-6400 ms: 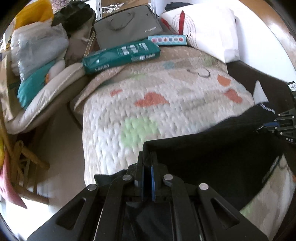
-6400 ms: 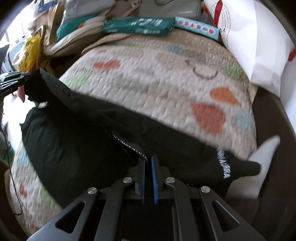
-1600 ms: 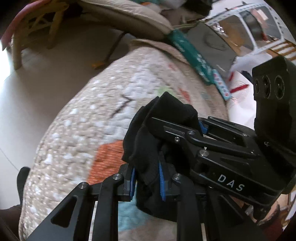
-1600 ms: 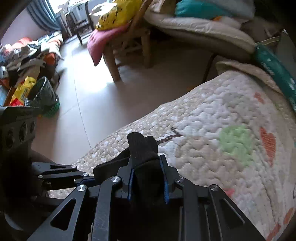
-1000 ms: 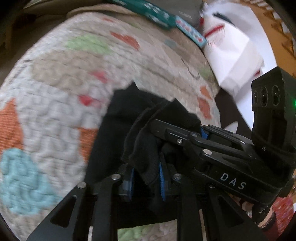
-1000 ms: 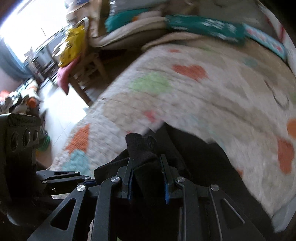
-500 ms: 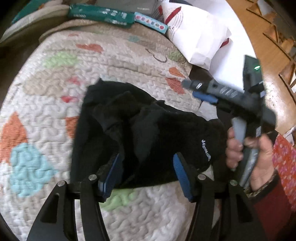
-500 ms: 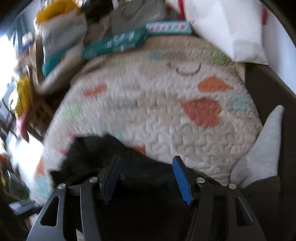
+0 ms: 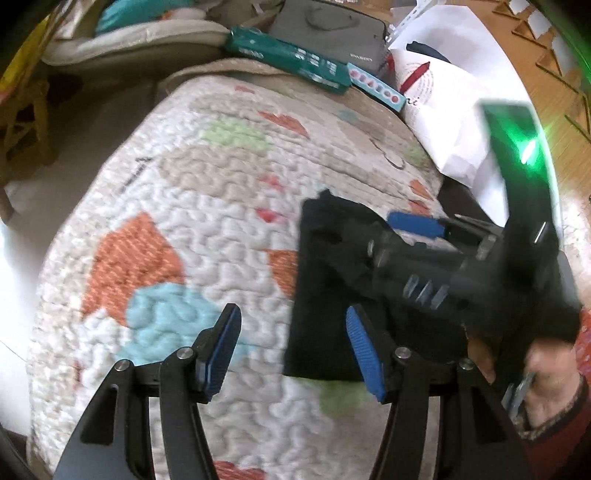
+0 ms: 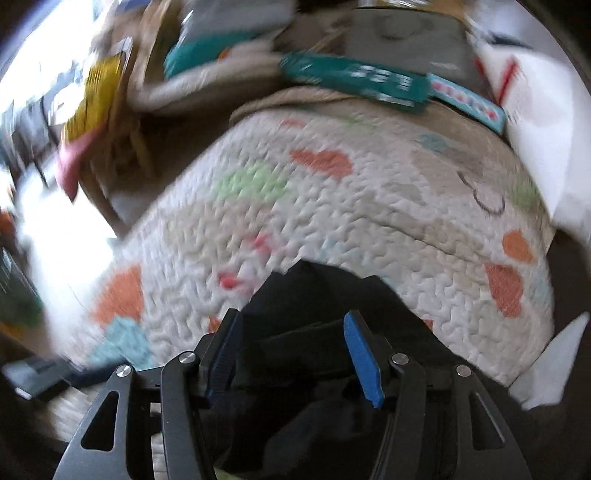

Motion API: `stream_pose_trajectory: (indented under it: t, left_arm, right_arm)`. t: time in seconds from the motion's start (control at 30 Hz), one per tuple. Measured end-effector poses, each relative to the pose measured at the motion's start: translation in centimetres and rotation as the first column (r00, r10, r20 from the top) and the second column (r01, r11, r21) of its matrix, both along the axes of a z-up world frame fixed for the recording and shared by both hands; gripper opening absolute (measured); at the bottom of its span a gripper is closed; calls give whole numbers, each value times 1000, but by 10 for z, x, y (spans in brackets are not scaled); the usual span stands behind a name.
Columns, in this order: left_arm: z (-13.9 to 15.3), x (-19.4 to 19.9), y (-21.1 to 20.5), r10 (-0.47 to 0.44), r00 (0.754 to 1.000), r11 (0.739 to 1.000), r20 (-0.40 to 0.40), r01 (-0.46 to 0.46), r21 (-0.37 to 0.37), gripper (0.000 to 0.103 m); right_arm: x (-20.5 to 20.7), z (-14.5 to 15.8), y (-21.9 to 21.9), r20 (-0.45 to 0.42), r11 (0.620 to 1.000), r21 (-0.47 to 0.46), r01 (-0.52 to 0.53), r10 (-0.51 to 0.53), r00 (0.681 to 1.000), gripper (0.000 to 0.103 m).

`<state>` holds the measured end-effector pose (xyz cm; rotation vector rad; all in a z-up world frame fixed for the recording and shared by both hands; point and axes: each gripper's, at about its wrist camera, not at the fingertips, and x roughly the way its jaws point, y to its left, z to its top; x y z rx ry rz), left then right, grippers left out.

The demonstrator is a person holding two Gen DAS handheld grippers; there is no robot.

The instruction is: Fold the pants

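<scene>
Left gripper [image 9: 293,345] sits at the bottom centre of the left wrist view w/ jaws apart, having just opened up; nothing is between the blue pads, only quilt [image 9: 207,236] behind the gap. Its right pad edges over the lower-left border of the black pants [image 9: 321,295], but no pinch on the fabric is visible.

Right gripper [image 10: 291,350], bottom centre of the right wrist view, also stands parted after just opening. Pants [image 10: 314,295] lie under and between its fingers as a dark bunched heap; pads aren't pressing on the cloth.

In the left wrist view the right gripper [image 9: 373,229] shows blurred at centre right, over the pants, one blue pad pointing left. The person's right hand [image 9: 543,373] holds its handle at lower right, red sleeve at the frame edge.

Pants sit as a compact bundle on the right-centre part of the quilt in the left wrist view, at lower centre in the right wrist view.

Farther out, top of both views: a teal box [image 9: 288,61] at the quilt's far edge, a grey bag [image 9: 328,31] behind it, a white pillow [image 9: 450,110] at upper right. Right wrist view is heavily motion-blurred, esp. on the left side.
</scene>
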<state>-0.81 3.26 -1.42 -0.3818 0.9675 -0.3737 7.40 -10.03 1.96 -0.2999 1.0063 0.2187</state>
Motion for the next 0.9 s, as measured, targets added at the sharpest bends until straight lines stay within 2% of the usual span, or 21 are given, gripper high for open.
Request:
stream_pose_trajectory:
  t: [0.1, 0.17, 0.27, 0.37, 0.43, 0.5, 0.53, 0.63, 0.7, 0.73, 0.8, 0.9]
  left_arm:
    - [-4, 1, 9, 19, 1000, 1000, 11, -20, 22, 59]
    - [-7, 3, 15, 32, 999, 999, -2, -32, 4, 59]
    - [-12, 6, 18, 38, 999, 998, -33, -39, -41, 59]
    - [-18, 8, 14, 25, 998, 997, -62, -29, -69, 59]
    - [-21, 6, 10, 17, 997, 998, -69, -21, -60, 59]
    - [-24, 7, 4, 8, 997, 999, -74, -11, -46, 59]
    - [-25, 7, 1, 4, 997, 999, -76, -8, -41, 59]
    - [-28, 11, -6, -5, 997, 999, -82, 2, -37, 59]
    - [-29, 12, -9, -11, 997, 1000, -79, 9, -29, 59]
    - [-29, 12, -10, -14, 997, 1000, -78, 12, -24, 59]
    - [-32, 11, -11, -17, 997, 1000, -80, 16, -18, 59]
    - [-34, 10, -7, -13, 996, 1000, -85, 11, -24, 59]
  right_arm:
    - [-11, -24, 12, 17, 980, -199, -24, 29, 999, 59]
    - [-16, -30, -5, 16, 974, -224, 22, -18, 1000, 59]
    - [-29, -31, -57, -8, 966, -199, 166, -171, 985, 60]
    - [-47, -36, -118, -56, 931, -177, 319, -334, 941, 60]
    - [-59, -37, -156, -69, 886, -185, 426, -444, 893, 60]
    - [-70, -32, -187, -51, 831, -176, 528, -543, 838, 60]
    - [-72, -29, -192, -40, 825, -156, 543, -554, 831, 60]
    - [-77, -1, -191, 19, 851, 24, 525, -525, 851, 60]
    - [-75, 17, -172, 44, 886, 159, 435, -447, 893, 60]
    - [-72, 20, -163, 45, 897, 184, 403, -417, 908, 60]
    - [-63, 21, -130, 30, 932, 199, 304, -316, 948, 61]
    - [-49, 12, -72, 32, 977, 120, 179, -184, 982, 63]
